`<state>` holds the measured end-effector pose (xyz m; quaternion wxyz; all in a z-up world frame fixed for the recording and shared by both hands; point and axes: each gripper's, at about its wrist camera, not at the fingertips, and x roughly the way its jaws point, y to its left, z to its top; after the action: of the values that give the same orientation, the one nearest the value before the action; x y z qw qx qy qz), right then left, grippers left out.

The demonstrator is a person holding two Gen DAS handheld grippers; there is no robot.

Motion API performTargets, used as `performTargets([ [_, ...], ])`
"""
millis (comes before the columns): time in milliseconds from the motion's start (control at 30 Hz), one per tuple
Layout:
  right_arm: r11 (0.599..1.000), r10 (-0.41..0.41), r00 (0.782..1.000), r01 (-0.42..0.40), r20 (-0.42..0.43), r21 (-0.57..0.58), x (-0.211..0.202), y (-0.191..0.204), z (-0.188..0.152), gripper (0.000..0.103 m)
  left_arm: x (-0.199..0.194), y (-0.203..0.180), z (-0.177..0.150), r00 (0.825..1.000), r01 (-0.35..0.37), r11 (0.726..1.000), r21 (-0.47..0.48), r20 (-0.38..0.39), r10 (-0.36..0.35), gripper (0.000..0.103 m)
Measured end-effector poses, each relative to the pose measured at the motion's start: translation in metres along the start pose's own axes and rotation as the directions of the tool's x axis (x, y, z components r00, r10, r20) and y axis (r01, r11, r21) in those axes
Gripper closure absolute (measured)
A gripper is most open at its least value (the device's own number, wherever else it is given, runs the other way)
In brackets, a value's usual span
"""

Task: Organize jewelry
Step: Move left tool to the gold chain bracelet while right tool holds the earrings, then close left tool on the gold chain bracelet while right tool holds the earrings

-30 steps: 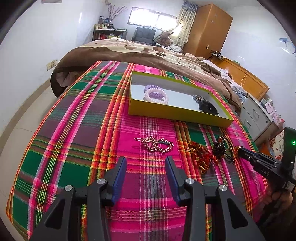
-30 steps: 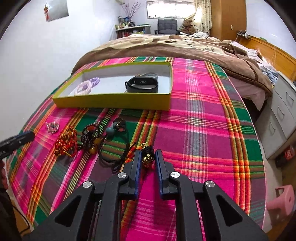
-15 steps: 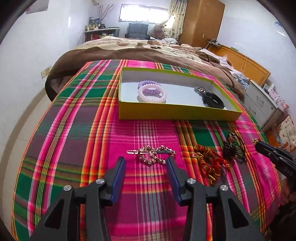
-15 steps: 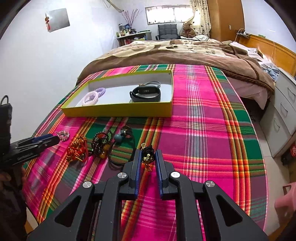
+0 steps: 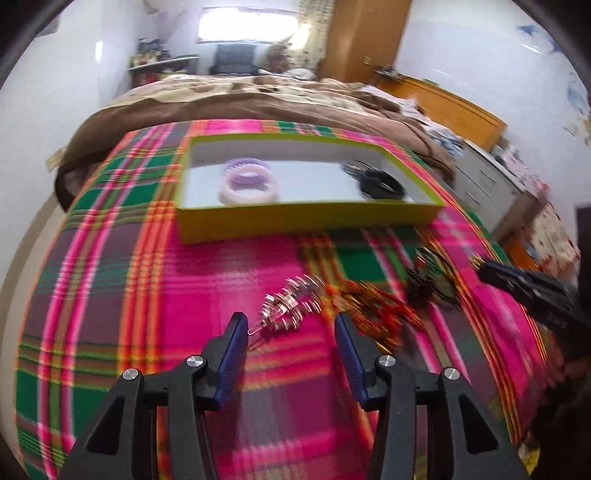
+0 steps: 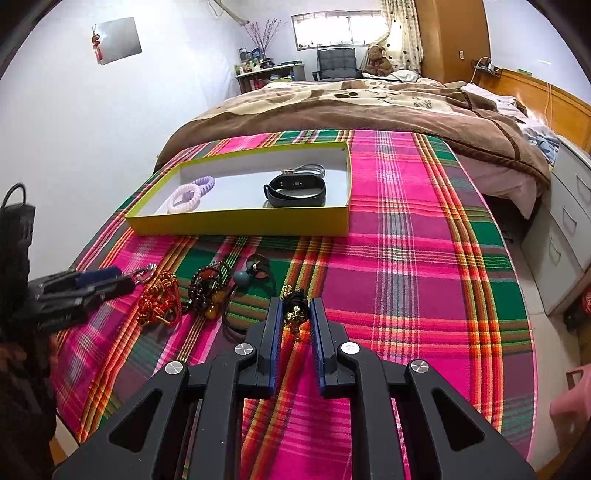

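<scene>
Right hand-held gripper (image 6: 295, 317): fingers drawn together, clamped on a black-and-gold charm (image 6: 294, 312) at the near edge of the plaid cloth (image 6: 406, 258). A black cord runs left from the charm and loops on the cloth toward a teal bead (image 6: 241, 278).

Left hand-held gripper (image 5: 291, 332): fingers wide apart, nothing between them. View is motion-blurred. Just ahead of its fingertips lies a silver rhinestone hair clip (image 5: 291, 304), its pointed end close to the left finger (image 5: 232, 347); contact cannot be judged through the blur.

Row on the cloth, seen from the right wrist, left to right: hair clip partly hidden behind the left gripper's tip, red-and-gold bead bracelet (image 6: 159, 302), dark bead bracelet (image 6: 207, 290) with amber beads, then the teal bead and cord. The two bracelets lie just beside each other.

Beyond the row: shallow yellow box (image 6: 240, 221), open top, white floor. Left part of the box holds two coil hair ties, white (image 6: 184, 197) in front and purple (image 6: 204, 181) behind, touching. Right part holds a black wristband (image 6: 295, 190) standing on edge, with a grey band (image 6: 308, 170) just behind it.

Farther back: bed with brown blanket (image 6: 369, 110); white drawers (image 6: 569, 221) at right; a window (image 6: 338, 27) in the far wall.
</scene>
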<state>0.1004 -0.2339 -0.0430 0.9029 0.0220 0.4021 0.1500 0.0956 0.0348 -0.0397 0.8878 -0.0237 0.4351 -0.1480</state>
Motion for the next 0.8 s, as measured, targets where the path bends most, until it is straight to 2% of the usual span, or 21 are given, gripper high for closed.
performTargets([
  [133, 1.0, -0.002, 1.0, 0.002, -0.003, -0.001, 0.0, 0.0, 0.0, 0.088, -0.005, -0.011, -0.005, 1.0, -0.01, 0.998, 0.059, 0.002, 0.01, 0.055],
  [233, 1.0, 0.001, 1.0, -0.001, -0.001, -0.001, 0.0, 0.001, 0.0, 0.088, -0.003, -0.011, 0.002, 0.995, -0.097, 0.992, 0.084, 0.023, 0.095, 0.055],
  [267, 1.0, 0.003, 1.0, -0.003, 0.001, -0.002, -0.001, 0.002, 0.0, 0.088, -0.001, -0.009, 0.005, 0.994, -0.105, 0.991, 0.086, 0.021, 0.104, 0.055],
  [400, 1.0, 0.01, 1.0, -0.01, 0.006, -0.006, -0.003, 0.005, 0.0, 0.088, 0.004, -0.009, 0.011, 0.996, -0.094, 0.991, 0.09, 0.018, 0.093, 0.055],
  [433, 1.0, 0.011, 1.0, -0.011, 0.007, -0.006, -0.002, 0.006, 0.001, 0.088, 0.01, -0.009, 0.012, 0.995, -0.095, 0.991, 0.09, -0.003, 0.095, 0.055],
  [500, 1.0, 0.015, 1.0, -0.015, 0.008, -0.007, -0.002, 0.008, 0.002, 0.088, 0.018, -0.011, 0.013, 0.992, -0.121, 0.987, 0.103, -0.024, 0.124, 0.055],
  [733, 1.0, 0.024, 1.0, -0.024, 0.012, -0.008, -0.003, 0.01, 0.003, 0.088, 0.022, -0.013, 0.015, 0.992, -0.123, 0.987, 0.107, -0.017, 0.126, 0.055],
  [800, 1.0, 0.026, 1.0, -0.026, 0.011, -0.008, -0.002, 0.01, 0.004, 0.088, 0.021, -0.013, 0.015, 0.992, -0.12, 0.987, 0.103, -0.017, 0.122, 0.057],
])
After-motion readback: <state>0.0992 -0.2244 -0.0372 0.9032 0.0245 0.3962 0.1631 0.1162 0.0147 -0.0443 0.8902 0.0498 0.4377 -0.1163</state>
